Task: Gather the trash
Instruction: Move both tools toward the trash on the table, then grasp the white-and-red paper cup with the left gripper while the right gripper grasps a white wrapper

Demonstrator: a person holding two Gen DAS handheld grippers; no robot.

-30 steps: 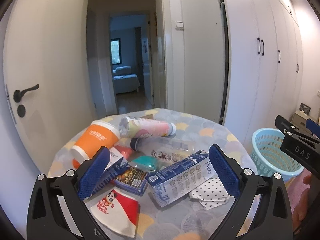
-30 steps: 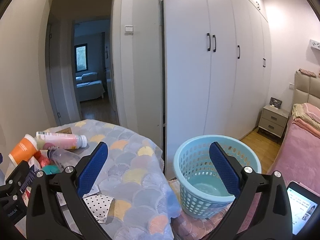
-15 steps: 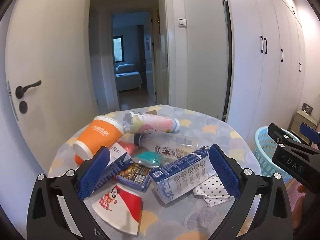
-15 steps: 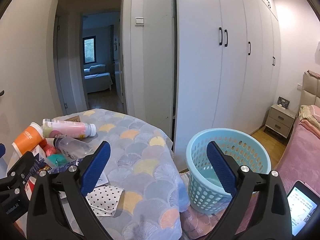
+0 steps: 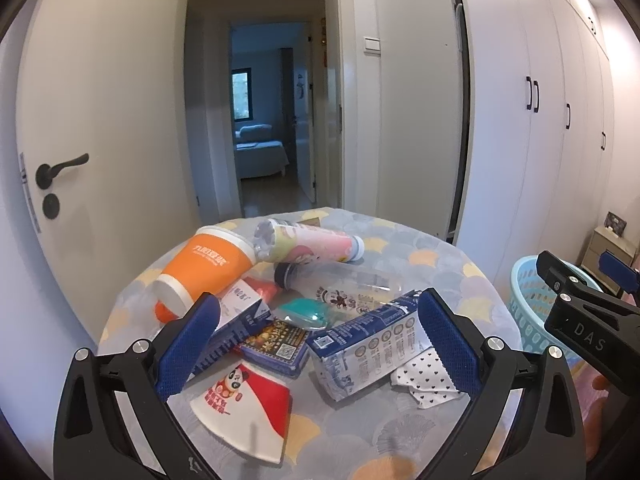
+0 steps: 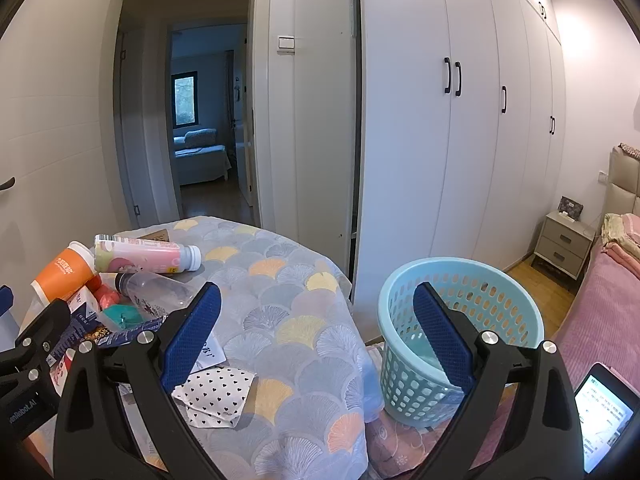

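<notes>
Two tools, both with jaws spread wide and nothing between them. Left tool (image 5: 316, 340) hangs over the near edge of the round surface (image 5: 448, 276), aimed at the trash pile. Right tool (image 6: 316, 332) is off to the right, pointed between the surface edge and the basket (image 6: 460, 280).

Trash, all on the surface, none visibly in the basket:
- blue carton (image 5: 360, 348) on its side, nearest, lying between the left tool's pads (image 5: 448, 340)
- dotted wrapper (image 5: 424, 376) just right of the carton, partly under it
- panda wrapper (image 5: 244, 404) near left
- dark packet (image 5: 276, 344) and a second blue-white carton (image 5: 236, 316), touching
- teal item (image 5: 308, 312) behind the packet
- clear bottle (image 5: 344, 284), pink bottle (image 5: 308, 242), orange cup (image 5: 204, 268), all on their sides, far
- something red (image 5: 264, 288) under the cup, kind unclear

Basket stands on the floor, right of the surface, upright.

Step, as judged: the start of collecting, lining up the first pick; the carton looks the likely target. Next move calls for lowering the left tool so its pads straddle the carton's narrow sides, closing firmly, lifting clear of the dotted wrapper, then carrying right to drop over the basket. Right tool sits in that path and may need to give way, or could take the dotted wrapper.
</notes>
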